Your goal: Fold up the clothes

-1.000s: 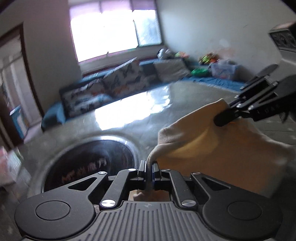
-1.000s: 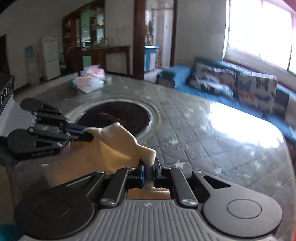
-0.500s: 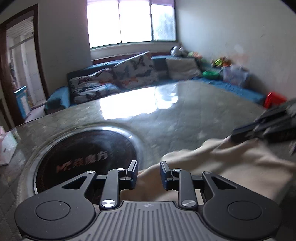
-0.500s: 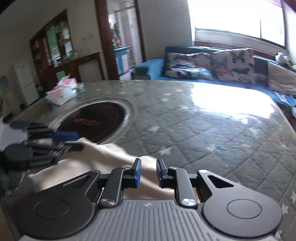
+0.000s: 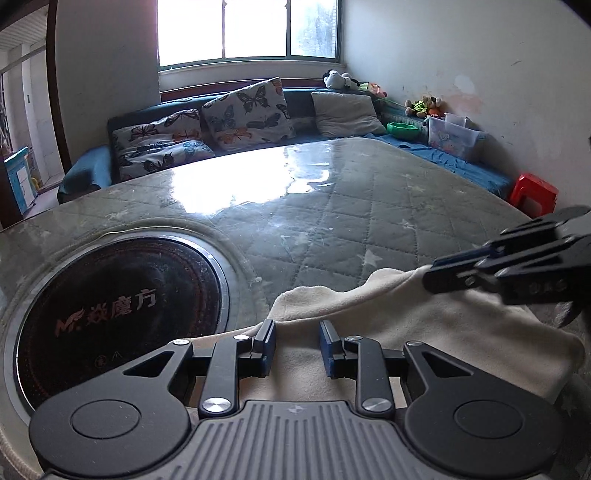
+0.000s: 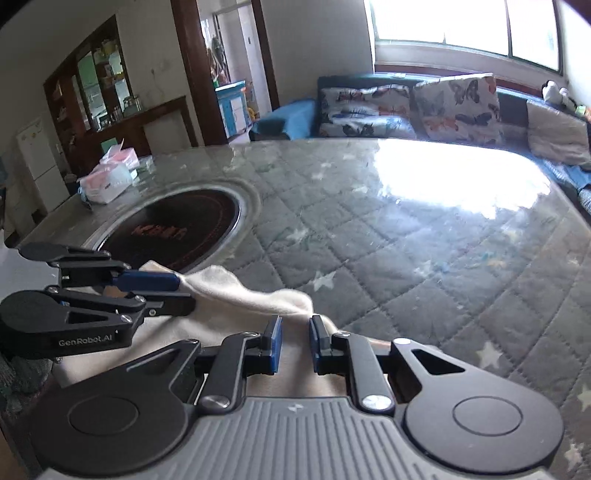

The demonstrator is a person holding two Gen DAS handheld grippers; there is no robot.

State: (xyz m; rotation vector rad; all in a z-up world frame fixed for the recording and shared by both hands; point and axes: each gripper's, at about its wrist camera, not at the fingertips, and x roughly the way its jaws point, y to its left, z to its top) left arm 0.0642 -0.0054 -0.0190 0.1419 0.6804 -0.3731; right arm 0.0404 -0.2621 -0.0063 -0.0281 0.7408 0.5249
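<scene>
Scene: a quilted grey table cover (image 5: 332, 229) with pale stars, under a glossy clear sheet that throws back window glare
Garment: a cream fleece garment (image 5: 424, 332) lies flat on the near part of the table, its far edge doubled over into a soft ridge that runs between the two grippers
Left gripper: the left gripper (image 5: 297, 347) hangs low over the cloth near its left end, fingers spread with a clear gap; the cream fabric shows in the gap beneath them and neither blue pad presses on it
Left gripper, side view: seen from the right wrist camera, the left gripper (image 6: 177, 291) reaches in from the left, its tips just at the folded edge of the garment (image 6: 240, 291); contact with the cloth cannot be told
Right gripper: the right gripper (image 6: 295, 343) has its fingers parted by a narrower gap, the corner of the folded edge just ahead of and below the tips; nothing is pinched
Right gripper, side view: from the left wrist camera, the right gripper (image 5: 436, 277) comes in from the right, tips over the fold's right end
Hob: a round black inset cooktop (image 5: 110, 314) with red lettering lies left of the garment, the cloth's left end just beside its rim
Backdrop: a blue sofa (image 5: 92, 170) with butterfly cushions (image 5: 247, 110) below a bright window (image 5: 247, 29); tissue packs (image 6: 107, 177) at the table's far left edge
</scene>
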